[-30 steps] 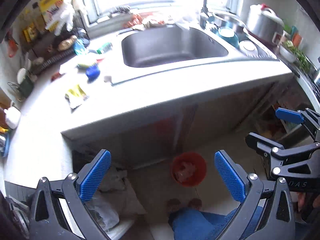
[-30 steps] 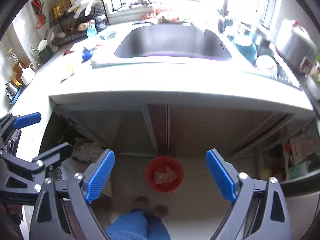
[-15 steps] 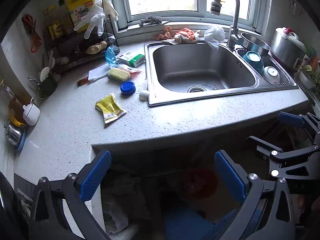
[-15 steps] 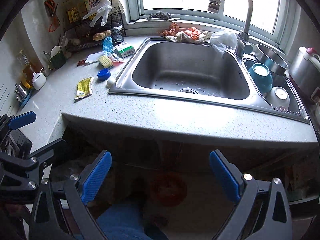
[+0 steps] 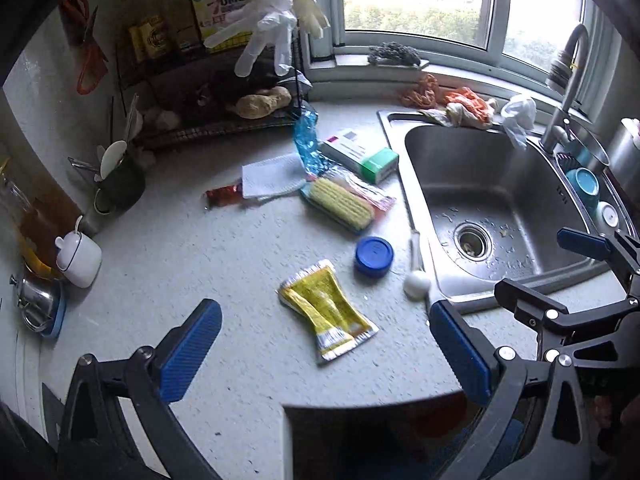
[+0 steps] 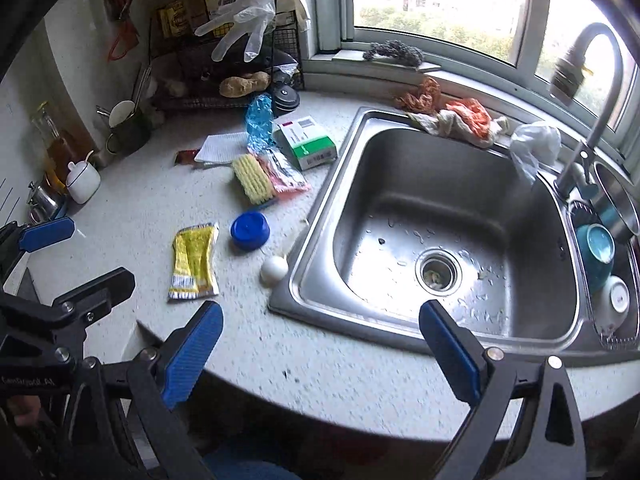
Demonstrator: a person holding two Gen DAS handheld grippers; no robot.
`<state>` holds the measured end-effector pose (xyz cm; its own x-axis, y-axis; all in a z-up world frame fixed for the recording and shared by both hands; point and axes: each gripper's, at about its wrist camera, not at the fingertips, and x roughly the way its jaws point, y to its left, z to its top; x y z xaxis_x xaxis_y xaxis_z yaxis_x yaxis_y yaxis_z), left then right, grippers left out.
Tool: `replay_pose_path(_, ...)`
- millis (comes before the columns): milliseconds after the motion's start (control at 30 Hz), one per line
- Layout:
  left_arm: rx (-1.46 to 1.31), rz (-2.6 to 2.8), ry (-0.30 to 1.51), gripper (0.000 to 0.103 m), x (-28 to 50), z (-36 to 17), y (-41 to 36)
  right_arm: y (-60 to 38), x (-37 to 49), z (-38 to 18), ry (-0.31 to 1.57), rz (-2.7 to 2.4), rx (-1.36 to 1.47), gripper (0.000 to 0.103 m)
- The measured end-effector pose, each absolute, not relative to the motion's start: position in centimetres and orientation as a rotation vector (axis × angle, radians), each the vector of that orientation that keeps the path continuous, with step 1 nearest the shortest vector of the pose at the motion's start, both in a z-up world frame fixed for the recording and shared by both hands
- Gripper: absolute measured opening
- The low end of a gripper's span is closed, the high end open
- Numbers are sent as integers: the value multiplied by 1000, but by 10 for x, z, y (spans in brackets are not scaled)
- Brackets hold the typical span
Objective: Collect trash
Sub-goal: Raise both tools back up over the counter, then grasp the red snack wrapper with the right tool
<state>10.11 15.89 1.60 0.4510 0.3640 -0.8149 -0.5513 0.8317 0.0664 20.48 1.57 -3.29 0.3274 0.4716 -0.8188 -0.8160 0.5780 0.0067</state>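
Observation:
A crumpled yellow wrapper (image 5: 328, 312) lies flat on the speckled counter, also in the right wrist view (image 6: 195, 262). My left gripper (image 5: 324, 354) is open and empty, hovering just in front of the wrapper. My right gripper (image 6: 320, 350) is open and empty over the counter's front edge by the sink (image 6: 452, 216). Further back lie a blue lid (image 5: 374, 257), a white egg-like ball (image 5: 417, 284), a blue crinkled wrapper (image 5: 306, 142), a red sachet (image 5: 224, 194), a pink packet (image 6: 286, 178) and a white-green box (image 5: 360, 154).
A yellow scrub brush (image 5: 342, 204) and white paper (image 5: 268, 176) sit mid-counter. A wire rack (image 5: 208, 92) with bottles and gloves stands at the back left. A mug, a white pot (image 5: 78, 256) and a kettle line the left wall. Bowls (image 6: 596, 252) sit right of the sink.
Both grippers have risen from below counter level, where a red bin on the floor showed, and moved forward over the counter. Both stay open.

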Motion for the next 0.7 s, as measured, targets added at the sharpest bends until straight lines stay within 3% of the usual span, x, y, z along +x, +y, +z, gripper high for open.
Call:
replay_pose_path(367, -341, 707, 975, 103, 91, 2, 300, 166, 216, -38, 876, 1032, -586, 98)
replay_pose_path(700, -463, 832, 1037, 103, 68, -34, 383, 276, 206, -75, 896, 1193, -781, 98)
